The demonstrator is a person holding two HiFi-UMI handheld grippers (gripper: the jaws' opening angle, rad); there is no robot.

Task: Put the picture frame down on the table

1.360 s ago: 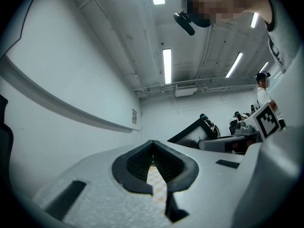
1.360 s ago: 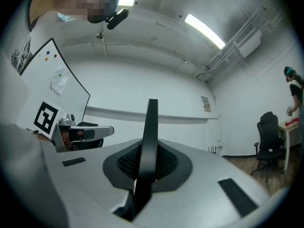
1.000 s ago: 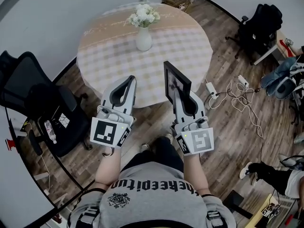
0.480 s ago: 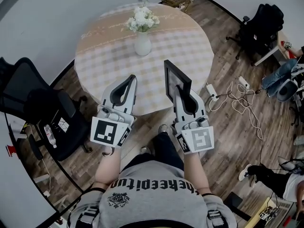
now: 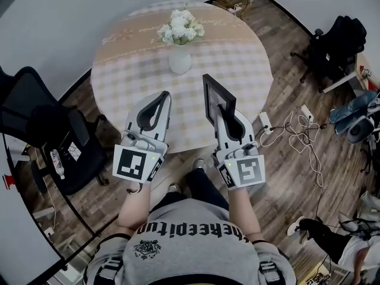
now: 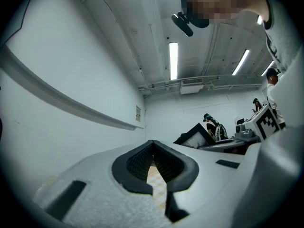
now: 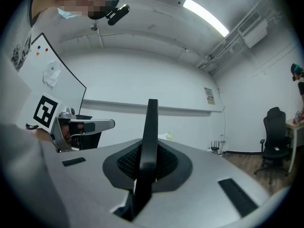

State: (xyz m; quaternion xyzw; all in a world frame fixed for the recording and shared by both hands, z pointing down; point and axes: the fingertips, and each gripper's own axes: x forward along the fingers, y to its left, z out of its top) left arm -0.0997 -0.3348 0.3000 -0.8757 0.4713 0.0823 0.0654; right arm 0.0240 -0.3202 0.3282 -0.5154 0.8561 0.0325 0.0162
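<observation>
**Right gripper.** The right gripper (image 5: 222, 113) is clamped on a black rectangular picture frame (image 5: 218, 100). In the right gripper view the jaws of this gripper (image 7: 147, 150) are closed against both faces of the frame (image 7: 151, 120). The frame is seen edge-on and stands upright out of the jaws, rising above them. Its lower edge is covered by the jaws.

**Left gripper.** The left gripper (image 5: 161, 98) is held just to the left of the right gripper, roughly parallel to it. In the left gripper view its jaws (image 6: 153, 145) are brought together at the tips and nothing is gripped. Only a strip of checked cloth is seen through the slot behind the tips.

**Task item position.** The frame is carried in the air at the front of the right gripper. In the head view it is seen over the near edge of a round table with a pale checked cloth (image 5: 130, 76). No contact between frame and table is shown. The table extends ahead of and below both grippers.

**Surroundings.** A white vase (image 5: 180, 61) of white flowers (image 5: 181, 27) stands on the table, ahead of the grippers and between their lines. A black office chair (image 5: 41, 123) is located well to the left of the left gripper. White cables (image 5: 297, 132) lie on the wooden floor to the right of the right gripper.
</observation>
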